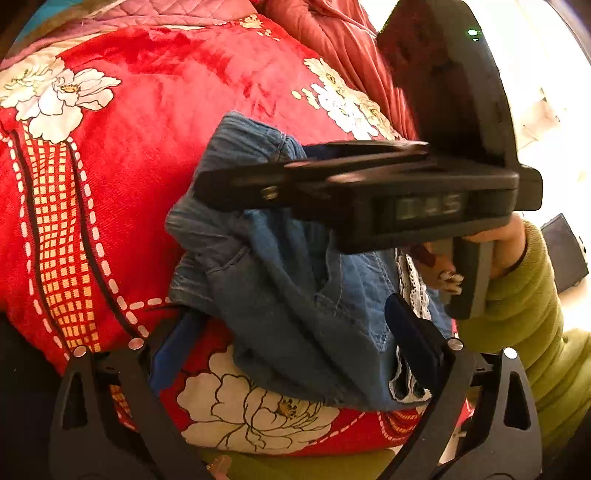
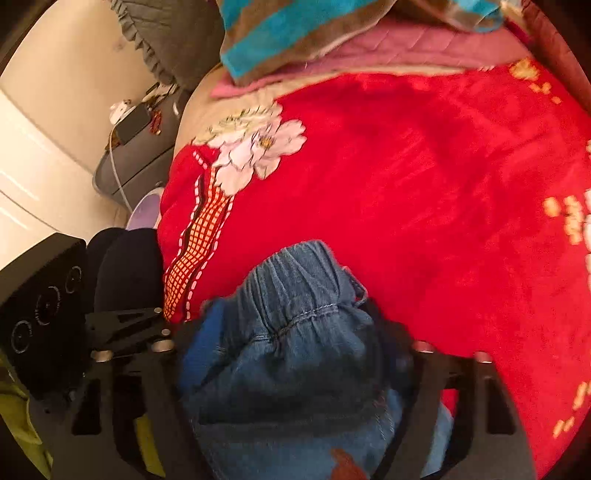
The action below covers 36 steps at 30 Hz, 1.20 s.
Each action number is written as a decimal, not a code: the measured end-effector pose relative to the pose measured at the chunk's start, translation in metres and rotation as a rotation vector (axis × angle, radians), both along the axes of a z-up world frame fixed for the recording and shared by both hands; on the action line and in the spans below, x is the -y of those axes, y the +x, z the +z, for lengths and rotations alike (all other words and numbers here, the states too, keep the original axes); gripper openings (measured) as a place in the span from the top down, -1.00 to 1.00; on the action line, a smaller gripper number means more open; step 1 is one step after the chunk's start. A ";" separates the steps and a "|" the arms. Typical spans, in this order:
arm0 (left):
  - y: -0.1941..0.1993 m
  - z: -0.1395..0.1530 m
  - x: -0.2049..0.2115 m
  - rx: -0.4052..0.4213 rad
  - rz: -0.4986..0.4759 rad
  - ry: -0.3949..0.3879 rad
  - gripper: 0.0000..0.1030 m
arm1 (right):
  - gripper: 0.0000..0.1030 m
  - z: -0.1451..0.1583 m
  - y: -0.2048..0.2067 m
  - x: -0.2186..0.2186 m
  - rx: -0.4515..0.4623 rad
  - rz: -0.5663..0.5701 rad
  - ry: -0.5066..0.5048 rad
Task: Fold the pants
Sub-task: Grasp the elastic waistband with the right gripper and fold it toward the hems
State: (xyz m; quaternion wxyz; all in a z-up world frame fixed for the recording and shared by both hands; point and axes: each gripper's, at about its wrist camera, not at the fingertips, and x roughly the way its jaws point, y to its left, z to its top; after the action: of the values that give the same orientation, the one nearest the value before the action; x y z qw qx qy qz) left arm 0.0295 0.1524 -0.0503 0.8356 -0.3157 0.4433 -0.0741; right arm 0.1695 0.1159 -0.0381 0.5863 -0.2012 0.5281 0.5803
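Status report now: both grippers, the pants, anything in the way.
Left gripper jaws open, straddling the pants. Right gripper closing around bunched waistband, grip unconfirmed. Pants crumpled on red floral blanket, unfolded. Nothing blocking.

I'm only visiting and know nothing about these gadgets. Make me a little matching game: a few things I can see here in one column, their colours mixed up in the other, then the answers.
Things:
1. pants
2. bedspread
3. sleeve
4. towel

Colours:
A. olive green
B. turquoise and brown stripes
C. blue denim
D. red with white flowers

Pairs: 1-C, 2-D, 3-A, 4-B
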 end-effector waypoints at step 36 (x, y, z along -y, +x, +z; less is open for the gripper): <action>-0.006 0.059 0.135 0.164 -0.282 0.236 -0.60 | -0.65 0.035 -0.015 0.372 -0.066 -0.882 0.374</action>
State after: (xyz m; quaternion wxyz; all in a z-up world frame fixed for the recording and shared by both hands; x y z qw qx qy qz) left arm 0.0238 0.0177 0.0086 0.8815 -0.1435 0.4192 -0.1633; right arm 0.1541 -0.2562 -0.0032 0.7856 0.1695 0.4680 0.3675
